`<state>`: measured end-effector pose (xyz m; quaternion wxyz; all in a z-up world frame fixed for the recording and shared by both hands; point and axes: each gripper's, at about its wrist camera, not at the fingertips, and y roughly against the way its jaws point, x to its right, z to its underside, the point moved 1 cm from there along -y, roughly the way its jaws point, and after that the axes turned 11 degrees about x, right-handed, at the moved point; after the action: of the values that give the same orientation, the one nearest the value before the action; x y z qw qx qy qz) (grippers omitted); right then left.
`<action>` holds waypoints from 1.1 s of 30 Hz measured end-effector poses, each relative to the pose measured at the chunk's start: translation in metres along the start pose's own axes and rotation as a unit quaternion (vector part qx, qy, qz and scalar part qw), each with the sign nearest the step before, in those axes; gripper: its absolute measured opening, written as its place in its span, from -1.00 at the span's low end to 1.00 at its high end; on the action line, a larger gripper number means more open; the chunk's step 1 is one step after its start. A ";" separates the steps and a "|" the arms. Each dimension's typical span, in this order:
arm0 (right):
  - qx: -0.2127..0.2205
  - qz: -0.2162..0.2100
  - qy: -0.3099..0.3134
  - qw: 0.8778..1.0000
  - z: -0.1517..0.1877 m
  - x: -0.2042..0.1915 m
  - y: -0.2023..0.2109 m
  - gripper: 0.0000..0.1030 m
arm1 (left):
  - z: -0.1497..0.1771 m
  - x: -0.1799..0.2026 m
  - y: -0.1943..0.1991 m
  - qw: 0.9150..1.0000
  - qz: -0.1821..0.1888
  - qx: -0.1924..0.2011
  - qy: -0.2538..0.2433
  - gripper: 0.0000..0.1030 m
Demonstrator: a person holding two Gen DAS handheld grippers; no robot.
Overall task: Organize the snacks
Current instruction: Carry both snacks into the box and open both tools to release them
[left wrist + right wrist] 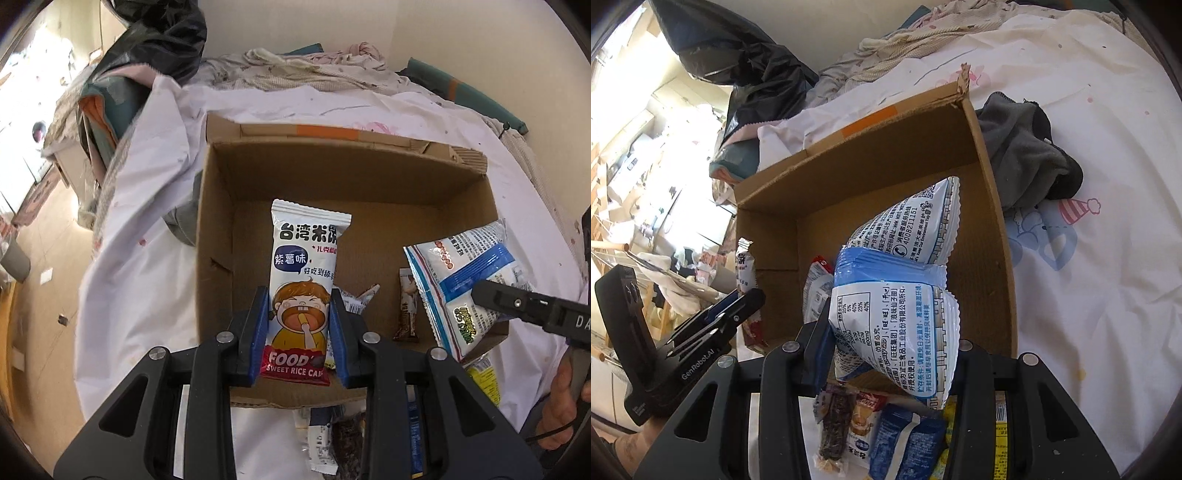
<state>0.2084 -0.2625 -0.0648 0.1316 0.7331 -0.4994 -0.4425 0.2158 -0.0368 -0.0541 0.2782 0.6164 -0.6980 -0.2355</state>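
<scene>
Left wrist — rice cake packet (pixel 304 280) between fingers (pixel 258 328), above box (pixel 221 206).

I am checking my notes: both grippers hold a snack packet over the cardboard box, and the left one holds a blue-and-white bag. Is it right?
Not quite. The left gripper holds the white rice cake packet with the cartoon child, as the left wrist view shows. The blue-and-white bag is in the right gripper. Both packets are indeed over the cardboard box.
</scene>
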 end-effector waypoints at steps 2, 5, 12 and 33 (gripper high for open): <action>0.004 -0.003 0.005 1.000 -0.001 -0.001 0.000 -0.15 | 0.002 -0.003 -0.004 1.000 0.003 -0.007 0.013 -0.48; 0.001 -0.002 0.014 1.000 -0.001 -0.003 -0.005 -0.14 | 0.002 -0.003 -0.006 1.000 -0.006 -0.002 0.006 -0.48; -0.014 -0.004 0.015 1.000 0.001 -0.003 -0.014 -0.10 | 0.001 0.000 -0.004 1.000 -0.005 0.000 0.011 -0.47; -0.009 -0.020 0.025 0.999 0.001 -0.010 -0.019 -0.07 | -0.001 0.000 -0.003 1.000 0.006 -0.001 0.015 -0.46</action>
<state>0.2186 -0.2449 -0.0720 0.1417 0.7525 -0.4773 -0.4311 0.2186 -0.0374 -0.0554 0.2905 0.6157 -0.6970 -0.2254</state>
